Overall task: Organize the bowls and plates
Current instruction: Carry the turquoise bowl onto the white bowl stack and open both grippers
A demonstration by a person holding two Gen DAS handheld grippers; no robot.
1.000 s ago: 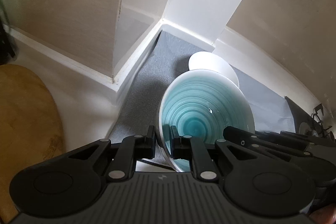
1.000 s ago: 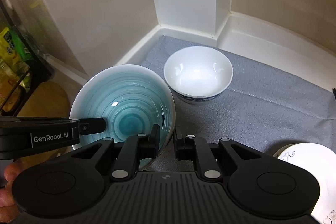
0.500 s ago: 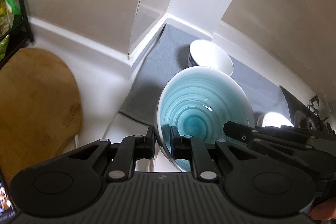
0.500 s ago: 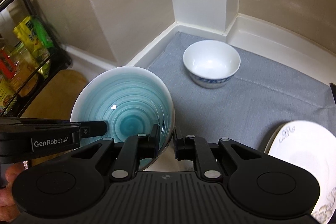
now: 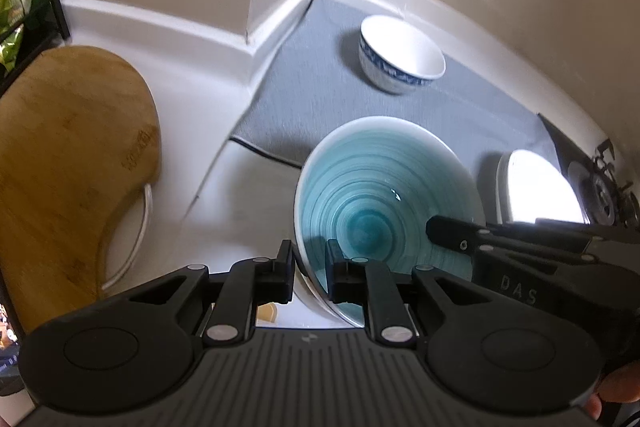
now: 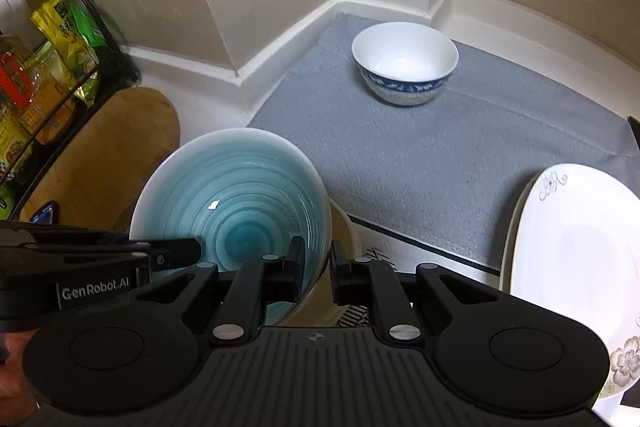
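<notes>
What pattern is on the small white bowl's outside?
A blue decorative band around the small white bowl, clearest in the right wrist view.

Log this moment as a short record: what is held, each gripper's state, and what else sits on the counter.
held: teal bowl, gripped on opposite sides of its rim
left gripper: shut on the rim
right gripper: shut on the rim
on grey mat: white and blue bowl, upright, empty
mat's right edge: white floral plate
left of mat: wooden cutting board
</notes>
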